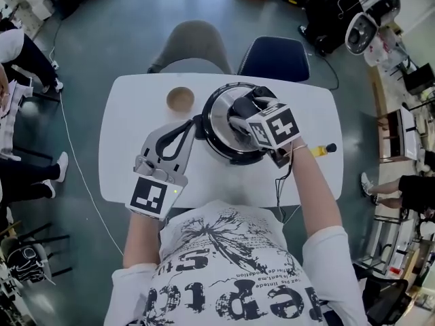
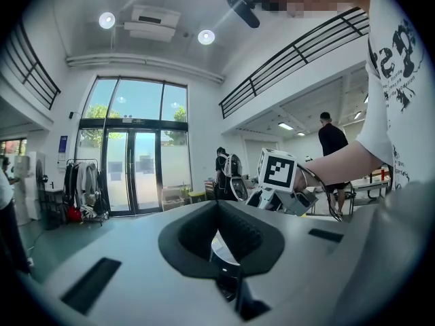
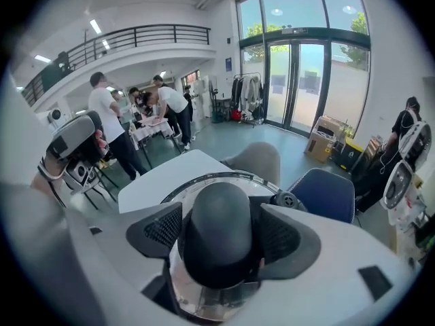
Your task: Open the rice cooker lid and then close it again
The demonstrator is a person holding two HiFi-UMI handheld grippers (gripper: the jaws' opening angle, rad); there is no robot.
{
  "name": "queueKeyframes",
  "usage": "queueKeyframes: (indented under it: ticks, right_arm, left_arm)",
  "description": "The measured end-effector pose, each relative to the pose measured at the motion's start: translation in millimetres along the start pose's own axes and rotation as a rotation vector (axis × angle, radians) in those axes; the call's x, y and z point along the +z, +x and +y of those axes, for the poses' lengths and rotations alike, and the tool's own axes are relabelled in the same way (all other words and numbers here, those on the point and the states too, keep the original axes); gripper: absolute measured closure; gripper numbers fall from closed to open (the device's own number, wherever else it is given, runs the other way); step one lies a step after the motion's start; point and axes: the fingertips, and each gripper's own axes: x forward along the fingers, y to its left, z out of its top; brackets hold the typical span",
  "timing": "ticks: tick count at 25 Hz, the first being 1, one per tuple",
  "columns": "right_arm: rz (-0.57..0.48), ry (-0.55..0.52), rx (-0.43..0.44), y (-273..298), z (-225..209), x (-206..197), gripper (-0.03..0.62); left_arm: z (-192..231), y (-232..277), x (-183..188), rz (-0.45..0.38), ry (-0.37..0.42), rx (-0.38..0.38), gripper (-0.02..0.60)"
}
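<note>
Right gripper fingers clamped on lid knob, knob hiding lid centre, left gripper fingers closed beside cooker.

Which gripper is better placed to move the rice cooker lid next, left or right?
Right. The right gripper is shut on the lid knob atop the rice cooker. The left gripper sits at the cooker's left side, jaws together, off the knob, so it would probably need repositioning.

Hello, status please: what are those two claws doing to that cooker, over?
Right gripper clamped on lid knob. Left gripper shut, against rice cooker left side. Lid on top. Small cup nearby, clear.
</note>
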Motion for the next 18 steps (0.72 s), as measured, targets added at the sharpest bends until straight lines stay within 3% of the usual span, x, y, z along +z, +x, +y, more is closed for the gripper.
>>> queueKeyframes:
  ticks: [6, 12, 15, 18]
  right_arm:
    - [-0.134, -0.024, 0.024, -24.8, 8.3, 10.0, 0.247]
    - [-0.365, 0.000, -0.028, -67.1, 1.1, 24.7, 0.408]
    - [-0.443, -0.010, -0.093, -83.8, -6.0, 23.5, 0.556]
    - [-0.521, 0.003, -0.116, -97.6, -7.1, 19.6, 0.579]
  left_arm:
    - [-8.5, 1.1, 11.7, -0.023, -0.036, -0.004, 0.568]
    - [-11.3, 3.1, 20.9, -0.025, 0.007, 0.016, 0.568]
    - [-15.2, 6.3, 23.5, -0.027, 0.019, 0.014, 0.568]
    - [-19.9, 9.7, 27.7, -0.031, 0.024, 0.006, 0.568]
